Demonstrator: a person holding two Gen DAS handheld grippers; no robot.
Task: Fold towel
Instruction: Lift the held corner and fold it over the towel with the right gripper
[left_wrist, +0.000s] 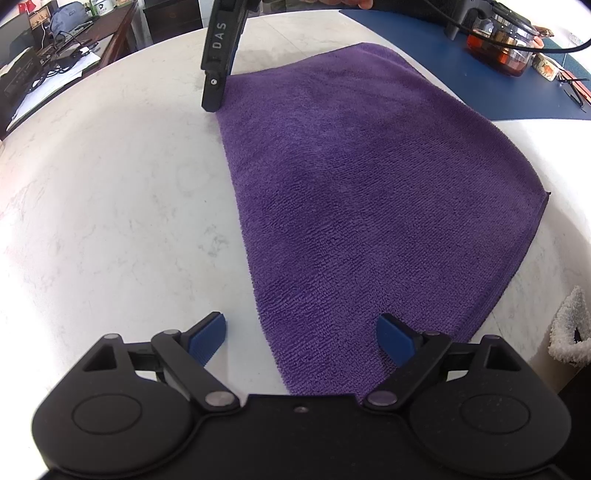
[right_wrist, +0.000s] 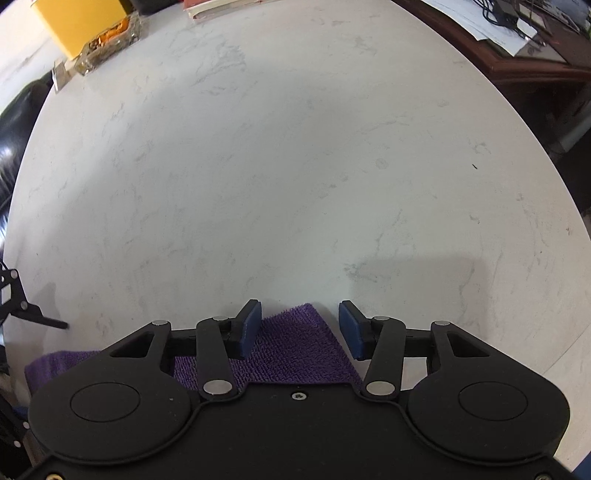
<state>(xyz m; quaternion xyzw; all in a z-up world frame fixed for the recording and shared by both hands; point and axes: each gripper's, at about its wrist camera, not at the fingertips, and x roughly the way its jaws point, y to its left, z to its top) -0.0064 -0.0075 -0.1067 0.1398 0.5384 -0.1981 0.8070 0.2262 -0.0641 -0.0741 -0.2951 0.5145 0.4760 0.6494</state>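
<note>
A purple towel (left_wrist: 369, 184) lies flat on the white marble table (left_wrist: 110, 203). My left gripper (left_wrist: 301, 326) stands open over the towel's near left corner, with the towel's left edge running between its blue pads (left_wrist: 210, 338). My right gripper (right_wrist: 300, 314) points down at the far left corner (right_wrist: 295, 339); that corner lies between its blue pads (right_wrist: 352, 328), which do not press on it, so it is open. In the left wrist view the right gripper's black finger (left_wrist: 216, 83) touches down at that far corner.
A blue mat (left_wrist: 517, 96) with a glass pot of dark liquid (left_wrist: 502, 48) lies behind the towel. A white fluffy cloth (left_wrist: 569, 332) hangs at the right edge. A yellow box (right_wrist: 81, 22) and a glass dish (right_wrist: 107, 46) sit far off; wooden desks (right_wrist: 535, 62) flank the table.
</note>
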